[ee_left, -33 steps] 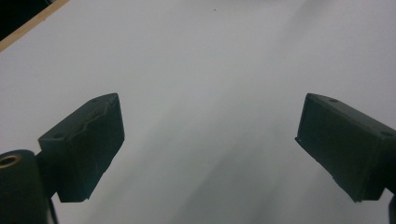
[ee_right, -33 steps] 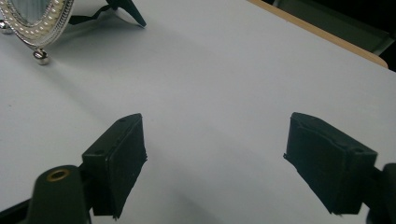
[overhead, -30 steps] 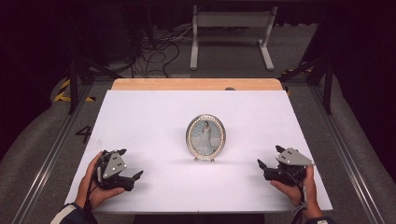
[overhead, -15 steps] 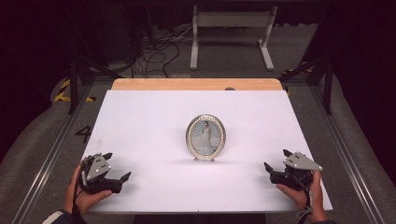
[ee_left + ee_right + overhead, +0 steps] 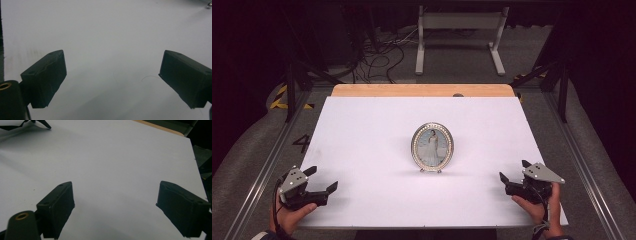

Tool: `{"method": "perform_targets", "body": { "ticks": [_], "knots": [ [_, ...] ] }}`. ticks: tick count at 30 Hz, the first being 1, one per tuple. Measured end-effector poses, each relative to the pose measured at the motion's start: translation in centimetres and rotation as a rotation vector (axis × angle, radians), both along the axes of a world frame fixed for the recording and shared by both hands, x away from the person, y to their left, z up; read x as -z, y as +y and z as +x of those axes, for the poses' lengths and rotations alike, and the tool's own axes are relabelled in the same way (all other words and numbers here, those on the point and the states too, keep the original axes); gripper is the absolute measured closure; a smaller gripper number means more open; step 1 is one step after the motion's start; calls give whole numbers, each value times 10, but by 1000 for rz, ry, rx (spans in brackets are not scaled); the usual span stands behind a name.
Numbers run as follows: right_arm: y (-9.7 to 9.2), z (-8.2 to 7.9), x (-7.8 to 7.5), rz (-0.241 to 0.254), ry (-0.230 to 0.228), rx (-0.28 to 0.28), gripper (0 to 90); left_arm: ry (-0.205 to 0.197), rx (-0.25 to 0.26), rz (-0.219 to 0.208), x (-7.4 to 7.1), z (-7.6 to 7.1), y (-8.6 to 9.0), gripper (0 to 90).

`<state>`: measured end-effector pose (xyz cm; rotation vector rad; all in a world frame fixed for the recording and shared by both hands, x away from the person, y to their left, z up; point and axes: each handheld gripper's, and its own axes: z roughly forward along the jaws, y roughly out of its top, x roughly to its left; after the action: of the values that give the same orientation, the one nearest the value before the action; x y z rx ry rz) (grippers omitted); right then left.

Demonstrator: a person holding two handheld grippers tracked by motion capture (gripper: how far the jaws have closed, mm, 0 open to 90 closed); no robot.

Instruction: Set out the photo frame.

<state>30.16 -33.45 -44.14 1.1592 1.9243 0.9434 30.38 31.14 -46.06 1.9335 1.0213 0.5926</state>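
An oval picture frame point(image 5: 432, 147) stands upright at the middle of the white table sheet point(image 5: 362, 130), propped on small feet, its glass facing you. It shows a figure in a long pale dress inside a silvery beaded rim. Nothing touches it, and there is bare sheet all around it.

Your left gripper point(image 5: 314, 186) sits low at the near left corner of the sheet, held in your left hand point(image 5: 292, 215), its tips pointing in toward the middle of the table. Its jaws are spread wide with nothing between them. In the left gripper view the two black pads point(image 5: 45, 77) frame bare white sheet.

Your right gripper point(image 5: 514, 176) sits at the near right edge, held in your right hand point(image 5: 539, 207), and also points inward. Its jaws have just been opening and now stand wide, with nothing between them. In the right gripper view its pads point(image 5: 57, 206) frame plain white surface, with the dark foot of the frame at the top left corner.

Both tools are well apart from the frame, one on each side. This looks like a ready stance: hands back and jaws wide, so either side can come in on the frame. The frame probably stands central so that both hands can reach it equally.
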Motion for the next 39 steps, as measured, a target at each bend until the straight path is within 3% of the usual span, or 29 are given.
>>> {"method": "perform_targets", "body": {
  "ticks": [2, 10, 22, 39],
  "knots": [
    [-1, 0, 1, 0, 2, 21, 143, 1, -2, 1, 0, 0, 0, 75],
    [-2, 0, 0, 22, -11, 22, 142, 1, 5, 42, 1, -1, -4, 75],
    [-4, 1, 0, 7, -17, 34, 143, 1, 11, 67, 1, -2, -9, 75],
    [0, 2, 3, -1, -9, 6, 142, -9, 41, 131, 1, 1, -16, 74]
  ]
}}
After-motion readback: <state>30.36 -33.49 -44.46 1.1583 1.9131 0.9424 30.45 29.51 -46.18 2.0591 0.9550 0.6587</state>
